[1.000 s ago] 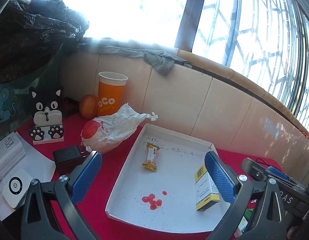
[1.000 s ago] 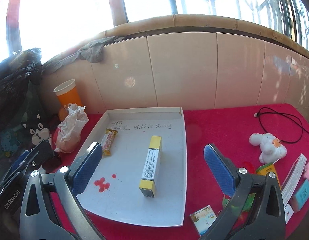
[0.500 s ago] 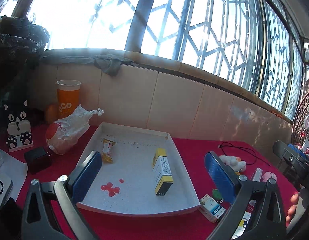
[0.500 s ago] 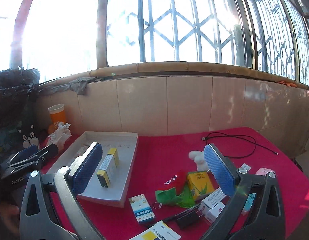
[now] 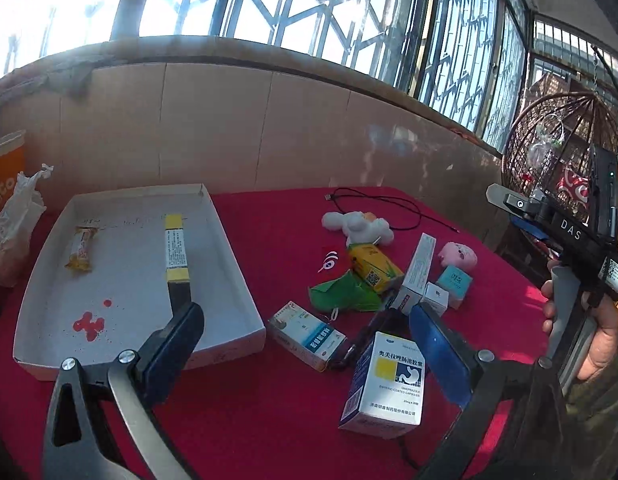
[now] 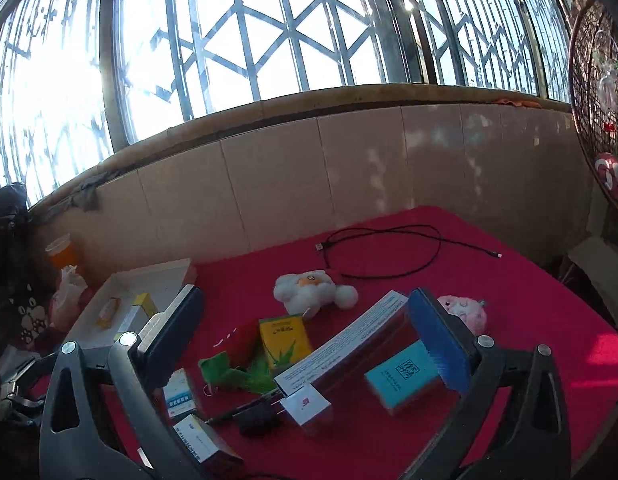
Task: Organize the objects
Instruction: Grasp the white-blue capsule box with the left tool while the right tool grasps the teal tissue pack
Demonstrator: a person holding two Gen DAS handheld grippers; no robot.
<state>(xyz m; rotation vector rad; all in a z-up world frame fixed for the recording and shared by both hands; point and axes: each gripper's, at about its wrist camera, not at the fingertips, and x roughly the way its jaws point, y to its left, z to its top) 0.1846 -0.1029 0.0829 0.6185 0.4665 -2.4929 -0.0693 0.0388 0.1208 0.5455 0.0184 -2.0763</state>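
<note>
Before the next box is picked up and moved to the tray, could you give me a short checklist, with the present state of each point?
1. Left gripper free to grasp: ok, jaws open, nothing between them.
2. Right gripper free to grasp: ok, jaws open, hovering above the pile.
3. Room in the white tray: ok, only a snack bar and a long yellow-ended box lie inside.
4. Nearest target clear: ok, the omeprazole box stands upright on the red cloth, just in front of the left gripper.
5. Teal box clear: cannot tell, a small white box and a long white box lie close.
6. Black cable out of the way: ok, it lies behind the pile.
</note>
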